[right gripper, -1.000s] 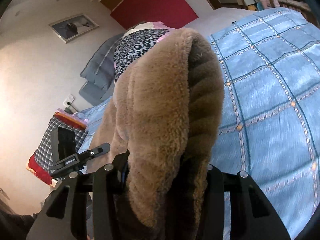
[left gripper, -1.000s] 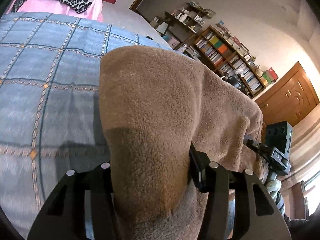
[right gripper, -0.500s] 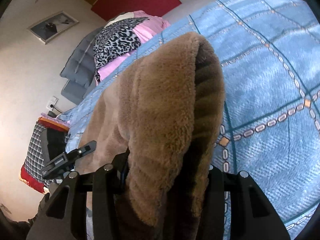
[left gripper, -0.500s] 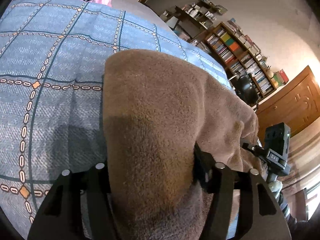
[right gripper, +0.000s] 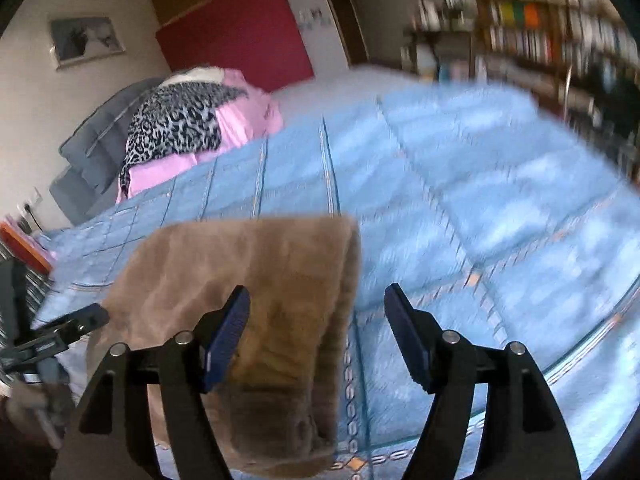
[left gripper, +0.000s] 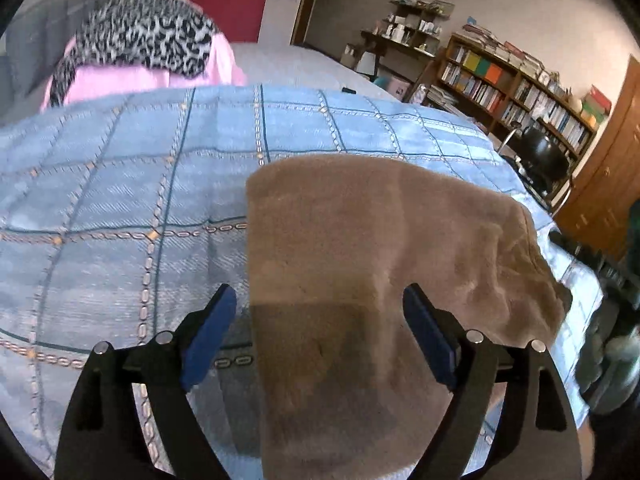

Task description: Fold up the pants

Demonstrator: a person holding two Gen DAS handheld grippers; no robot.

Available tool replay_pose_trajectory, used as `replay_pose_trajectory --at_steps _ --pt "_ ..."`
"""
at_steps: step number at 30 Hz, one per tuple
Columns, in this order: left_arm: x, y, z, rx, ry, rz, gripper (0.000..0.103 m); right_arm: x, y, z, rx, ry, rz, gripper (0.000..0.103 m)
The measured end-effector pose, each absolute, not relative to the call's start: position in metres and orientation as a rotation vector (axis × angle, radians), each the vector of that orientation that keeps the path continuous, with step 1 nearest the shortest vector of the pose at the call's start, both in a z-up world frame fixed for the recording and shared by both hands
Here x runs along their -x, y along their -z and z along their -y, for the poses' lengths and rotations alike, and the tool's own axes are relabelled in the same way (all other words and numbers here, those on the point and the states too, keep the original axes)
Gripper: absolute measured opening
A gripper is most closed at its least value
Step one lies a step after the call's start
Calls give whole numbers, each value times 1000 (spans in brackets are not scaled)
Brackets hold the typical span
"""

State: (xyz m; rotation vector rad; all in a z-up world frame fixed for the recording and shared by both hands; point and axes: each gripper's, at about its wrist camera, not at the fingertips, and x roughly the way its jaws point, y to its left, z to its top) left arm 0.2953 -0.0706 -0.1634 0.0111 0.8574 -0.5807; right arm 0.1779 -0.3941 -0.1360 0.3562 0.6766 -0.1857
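you have one pair of brown pants (left gripper: pixel 360 248) lying folded on the blue bed cover (left gripper: pixel 120 184). your two tongs, left tongs (left gripper: pixel 320 332) and right tongs (right gripper: pixel 316 328), are both spread wide, holding nothing.

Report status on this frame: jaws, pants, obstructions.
Left gripper jaws open. Right gripper jaws open. Brown fleece pants lying folded on blue checked bedspread, neither gripper holding them. No obstruction visible.
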Motion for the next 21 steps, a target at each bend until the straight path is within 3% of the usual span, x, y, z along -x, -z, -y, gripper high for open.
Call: replay_pose_trajectory --at_steps 7,16,21 --pt "-259 164 91 -147 587 -819 88 -204 119 354 -226 63 -660 70" --pt "-256 186 112 -238 569 -783 92 -238 182 366 -257 70 -823 70" --pt "-259 188 116 -237 556 -788 94 -239 197 366 -236 64 -824 71"
